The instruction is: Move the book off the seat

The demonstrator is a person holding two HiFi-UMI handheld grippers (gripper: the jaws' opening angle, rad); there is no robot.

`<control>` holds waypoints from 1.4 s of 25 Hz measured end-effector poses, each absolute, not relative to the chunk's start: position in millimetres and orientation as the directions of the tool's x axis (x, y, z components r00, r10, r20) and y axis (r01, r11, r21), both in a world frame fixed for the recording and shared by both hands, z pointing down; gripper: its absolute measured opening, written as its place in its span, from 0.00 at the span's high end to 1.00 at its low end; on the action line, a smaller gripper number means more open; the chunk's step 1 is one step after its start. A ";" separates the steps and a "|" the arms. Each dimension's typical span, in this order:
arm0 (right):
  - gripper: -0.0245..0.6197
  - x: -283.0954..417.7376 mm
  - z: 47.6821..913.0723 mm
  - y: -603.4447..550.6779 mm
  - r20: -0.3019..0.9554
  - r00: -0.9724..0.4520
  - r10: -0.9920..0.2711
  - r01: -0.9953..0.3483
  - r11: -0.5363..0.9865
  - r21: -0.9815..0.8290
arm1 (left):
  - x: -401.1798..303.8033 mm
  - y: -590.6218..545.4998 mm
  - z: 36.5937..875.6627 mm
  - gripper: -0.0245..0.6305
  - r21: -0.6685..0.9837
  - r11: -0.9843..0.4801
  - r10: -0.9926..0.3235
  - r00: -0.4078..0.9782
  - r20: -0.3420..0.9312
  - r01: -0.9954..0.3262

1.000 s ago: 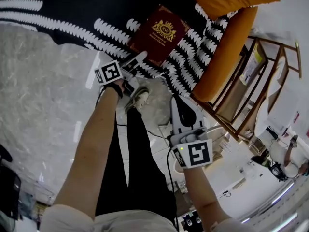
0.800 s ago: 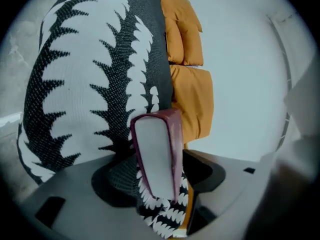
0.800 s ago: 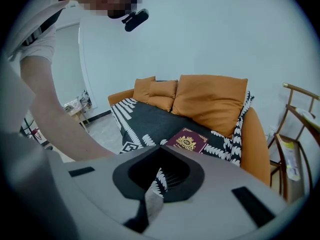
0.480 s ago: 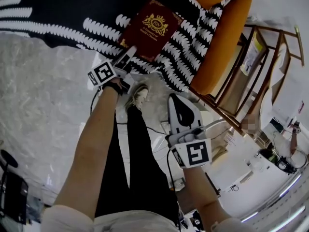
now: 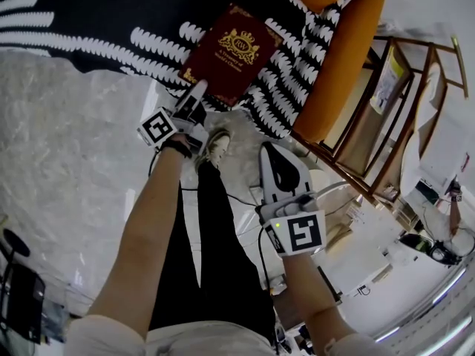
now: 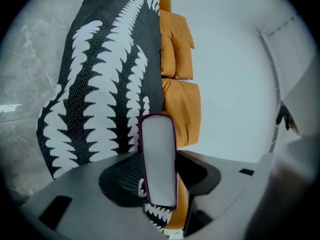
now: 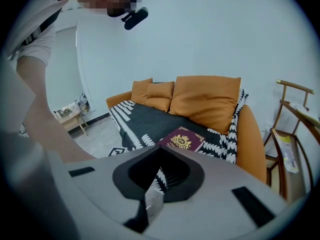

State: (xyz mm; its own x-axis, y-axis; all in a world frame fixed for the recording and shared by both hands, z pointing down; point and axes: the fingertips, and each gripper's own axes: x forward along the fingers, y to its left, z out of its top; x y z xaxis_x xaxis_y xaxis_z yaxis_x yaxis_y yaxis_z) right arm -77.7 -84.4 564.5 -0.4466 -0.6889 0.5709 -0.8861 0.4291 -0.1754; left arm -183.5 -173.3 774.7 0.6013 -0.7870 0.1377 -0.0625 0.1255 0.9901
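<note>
The book [image 5: 231, 52], maroon with a gold emblem on its cover, lies flat on the sofa seat, on a black throw [image 5: 111, 13] patterned with white leaf stripes. It sits close to the near edge of the seat, left of the orange armrest [image 5: 349, 65].

Left tongs [image 5: 194, 95]: positioned at the near left corner of the book. In the left gripper view the pale page block, framed by the maroon cover edges, stands upright between the two jaws. The jaws have just been closing, and they are now clamped on the book.

Right tongs [image 5: 272, 153]: held over the marble floor [image 5: 67, 162], near the front of the sofa and well apart from the book. The jaws are together, with nothing between them. The right gripper view shows the book farther off on the seat, in front of the orange cushions [image 7: 205, 99].

A wooden rack [image 5: 401, 102] stands to the right of the armrest.
</note>
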 end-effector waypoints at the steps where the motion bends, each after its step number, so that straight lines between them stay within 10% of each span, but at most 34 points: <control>1: 0.93 -77.3 562.8 -83.5 0.569 -0.444 -0.692 -0.888 0.426 -0.175 | -183.9 -172.2 771.3 0.63 0.991 0.120 -0.787 0.603 0.133 -0.062; 12: 0.93 -45.9 521.8 -62.2 0.540 -0.326 -0.776 -0.943 0.303 -0.135 | -149.3 -149.3 695.1 0.63 0.998 0.048 -0.691 0.720 0.062 -0.040; 35: 0.93 190.2 455.1 191.9 0.538 0.298 -0.788 -0.895 -0.426 -0.128 | 109.3 51.0 544.6 0.63 0.999 -0.028 -0.154 0.987 -0.040 0.036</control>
State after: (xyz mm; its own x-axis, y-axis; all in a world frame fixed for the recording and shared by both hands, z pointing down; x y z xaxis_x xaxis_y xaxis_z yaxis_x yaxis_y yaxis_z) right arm 190.2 191.9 455.1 0.2981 -0.7883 0.5383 -0.8955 -0.4262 -0.1283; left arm 109.3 51.0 544.6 0.9872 -0.1544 -0.0397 0.0358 -0.0276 0.9990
